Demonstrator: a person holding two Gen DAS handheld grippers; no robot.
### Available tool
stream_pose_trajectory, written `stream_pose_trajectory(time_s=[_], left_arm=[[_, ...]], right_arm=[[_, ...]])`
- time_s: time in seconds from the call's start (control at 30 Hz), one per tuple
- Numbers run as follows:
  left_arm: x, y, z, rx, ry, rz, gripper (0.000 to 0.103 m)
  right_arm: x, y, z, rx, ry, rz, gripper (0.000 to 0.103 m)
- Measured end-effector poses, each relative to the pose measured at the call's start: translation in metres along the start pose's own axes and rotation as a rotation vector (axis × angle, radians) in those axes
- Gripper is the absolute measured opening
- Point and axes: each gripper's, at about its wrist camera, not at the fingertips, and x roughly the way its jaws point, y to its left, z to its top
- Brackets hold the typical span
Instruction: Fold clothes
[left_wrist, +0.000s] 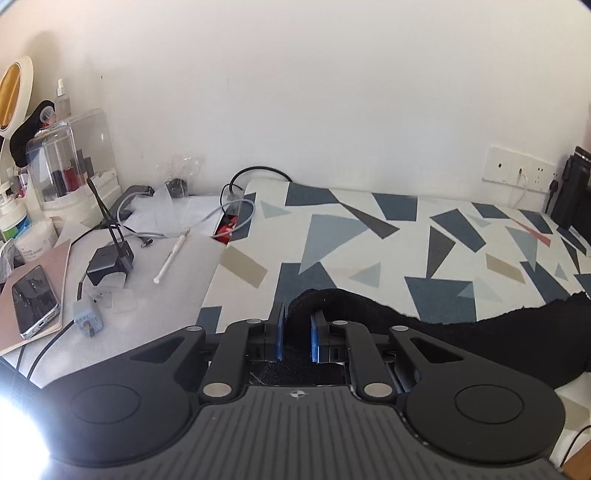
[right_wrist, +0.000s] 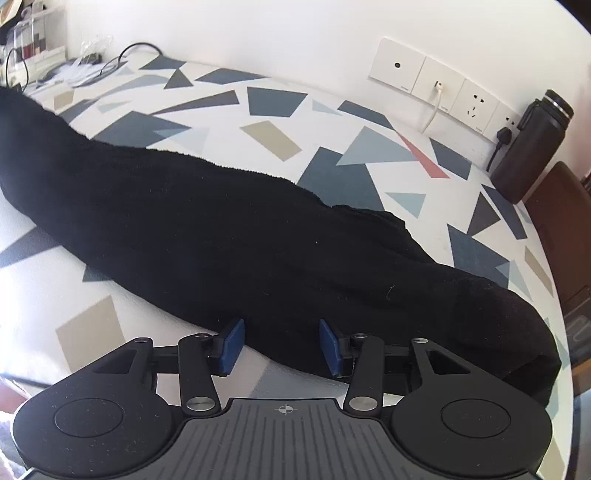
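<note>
Pinching black garment: left fingers.

Left gripper clamped; right gripper parted (jaws apart).

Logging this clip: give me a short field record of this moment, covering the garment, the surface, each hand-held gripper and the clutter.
garment: black garment, bunched into a long strip across the patterned cloth
left hand-held gripper: shut on one end of the garment, fabric pinched between the blue pads
right hand-held gripper: open, pads either side of the garment's near edge, not pressing
desk side: phone, charger, cables
wall side: sockets, dark bottle
fold: not yet made
</note>
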Motion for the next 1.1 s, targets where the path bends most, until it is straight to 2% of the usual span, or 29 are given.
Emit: stream_pose_trajectory(time_s=[0.07,0.13,0.2,0.27,0.37,0.5,0.53,0.57,0.6,0.63,0.67,0.7,0.73,0.77,0.8,0.83,0.87,1.03,1.07,1.1], left_arm=[[0.001,0.002,0.003,-0.004,-0.003,0.002,0.014],[0.005,0.005,0.001,-0.015,0.013,0.006,0.014],[0.009,0.009,-0.004,-0.038,0.038,0.005,0.014],[0.015,0.013,-0.011,-0.058,0.065,0.013,0.014],[0.02,0.018,-0.019,-0.075,0.087,0.023,0.013],[0.021,0.018,-0.015,-0.085,0.075,0.016,0.013],[0.021,0.016,-0.012,-0.071,0.07,0.019,0.013],[0.02,0.014,-0.009,-0.057,0.065,0.021,0.011],[0.021,0.011,-0.005,-0.037,0.064,0.031,0.011],[0.02,0.009,-0.001,-0.031,0.057,0.032,0.011],[0.019,0.008,0.003,-0.03,0.051,0.028,0.01],[0.017,0.008,0.007,-0.033,0.041,0.019,0.01],[0.015,0.007,0.011,-0.036,0.031,0.011,0.01],[0.013,0.007,0.015,-0.039,0.021,0.002,0.01],[0.01,0.006,0.019,-0.038,0.012,-0.005,0.01],[0.008,0.005,0.022,-0.038,0.003,-0.011,0.01],[0.005,0.003,0.026,-0.033,-0.006,-0.018,0.01],[0.0,0.002,0.041,-0.047,-0.031,-0.043,0.01],[0.0,0.003,0.042,-0.051,-0.033,-0.041,0.01],[0.0,0.003,0.042,-0.055,-0.034,-0.04,0.01]], right_arm=[[0.002,-0.001,-0.003,-0.009,-0.011,0.001,0.04],[0.001,-0.006,-0.003,0.021,-0.014,0.012,0.032],[-0.002,-0.01,-0.004,0.07,-0.016,0.024,0.018],[-0.003,-0.014,-0.006,0.11,-0.019,0.023,0.008],[-0.007,-0.022,-0.012,0.173,-0.02,0.026,0.008],[-0.014,-0.03,-0.019,0.208,-0.032,0.026,0.007],[-0.016,-0.029,-0.02,0.193,-0.043,0.039,0.009],[-0.017,-0.026,-0.02,0.17,-0.053,0.056,0.017],[-0.017,-0.022,-0.02,0.139,-0.051,0.068,0.039],[-0.016,-0.015,-0.019,0.097,-0.041,0.07,0.047],[-0.014,-0.007,-0.019,0.045,-0.04,0.064,0.052],[-0.011,0.001,-0.019,-0.007,-0.042,0.054,0.051],[-0.01,0.005,-0.018,-0.026,-0.046,0.055,0.049],[-0.009,0.006,-0.016,-0.022,-0.053,0.063,0.042],[-0.009,0.007,-0.014,-0.019,-0.06,0.07,0.02],[-0.01,0.005,-0.012,-0.002,-0.071,0.076,0.008],[-0.011,0.002,-0.01,0.023,-0.085,0.081,0.002],[-0.021,-0.011,-0.001,0.082,-0.143,0.076,0.0],[-0.021,-0.012,0.001,0.079,-0.142,0.086,0.001],[-0.02,-0.011,0.002,0.059,-0.136,0.095,0.006]])
